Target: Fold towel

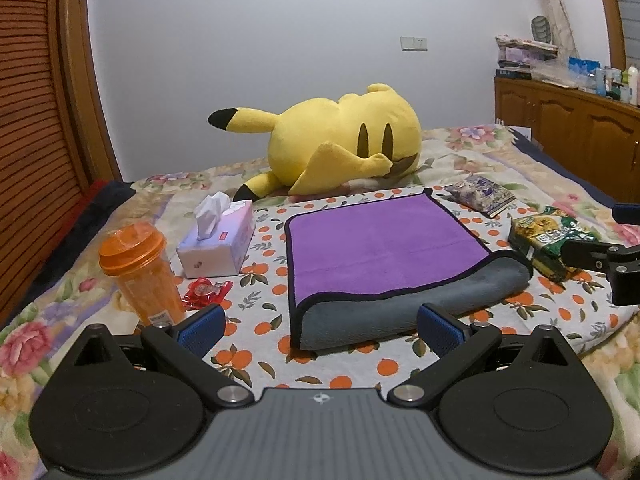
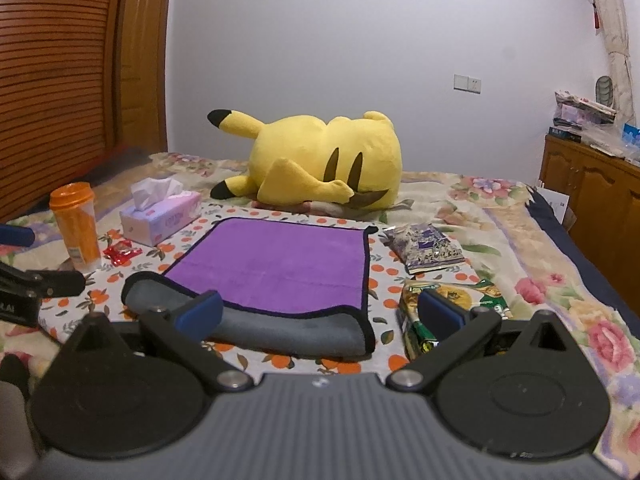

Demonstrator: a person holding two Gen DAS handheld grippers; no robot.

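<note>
A purple towel (image 1: 380, 252) with a grey underside and black hem lies on the orange-print cloth (image 1: 264, 248) on the bed. Its near edge is rolled over, showing grey (image 1: 400, 304). It also shows in the right wrist view (image 2: 276, 264). My left gripper (image 1: 320, 328) is open and empty, just short of the towel's near left corner. My right gripper (image 2: 320, 314) is open and empty, in front of the towel's near right corner. The right gripper's fingers (image 1: 592, 258) show at the left wrist view's right edge.
An orange bottle (image 1: 140, 272), a tissue box (image 1: 220, 240) and a red wrapper (image 1: 206, 292) stand left of the towel. A green snack bag (image 1: 548, 240) and a purple packet (image 1: 480, 194) lie to its right. A yellow plush (image 1: 332, 140) lies behind.
</note>
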